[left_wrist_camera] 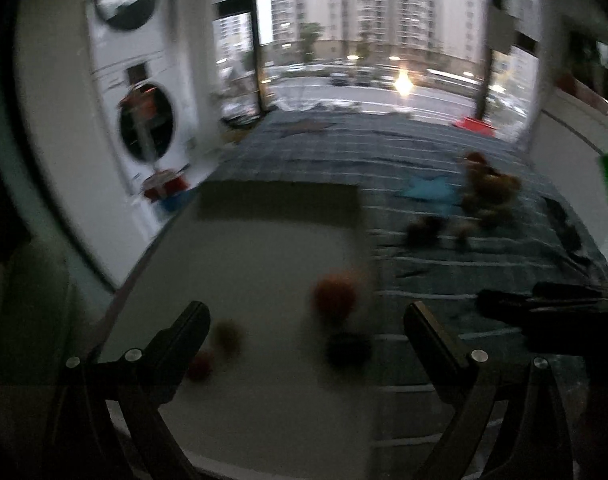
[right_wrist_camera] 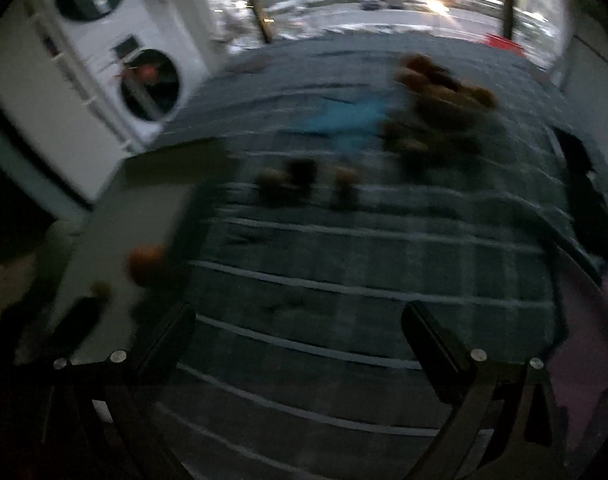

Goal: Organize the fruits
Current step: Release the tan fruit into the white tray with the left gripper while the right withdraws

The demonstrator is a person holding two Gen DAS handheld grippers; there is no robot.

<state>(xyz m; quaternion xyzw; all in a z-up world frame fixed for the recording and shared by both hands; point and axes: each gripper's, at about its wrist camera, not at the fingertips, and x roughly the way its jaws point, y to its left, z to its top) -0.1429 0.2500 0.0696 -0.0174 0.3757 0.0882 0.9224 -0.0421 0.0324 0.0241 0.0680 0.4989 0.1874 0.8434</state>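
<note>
Both views are blurred. A white tray (left_wrist_camera: 264,248) lies on the left of a plaid cloth (left_wrist_camera: 443,280). On it sit an orange fruit (left_wrist_camera: 333,298), a yellowish fruit (left_wrist_camera: 228,334), a small red fruit (left_wrist_camera: 200,364) and a dark fruit (left_wrist_camera: 349,348). My left gripper (left_wrist_camera: 307,320) stands open above these, holding nothing. On the cloth lie a brownish fruit pile (right_wrist_camera: 435,88) and several small dark fruits (right_wrist_camera: 288,178). My right gripper (right_wrist_camera: 300,320) is open over bare cloth, well short of them, with the tray (right_wrist_camera: 152,208) and the orange fruit (right_wrist_camera: 146,262) to its left.
A blue star-shaped piece (right_wrist_camera: 343,120) lies beside the pile. A black object (right_wrist_camera: 583,200) rests on the cloth's right edge, near a pink sleeve (right_wrist_camera: 583,340). Stacked washing machines (left_wrist_camera: 144,120) stand at the left, a window behind, and a red item (left_wrist_camera: 473,124) at the far edge.
</note>
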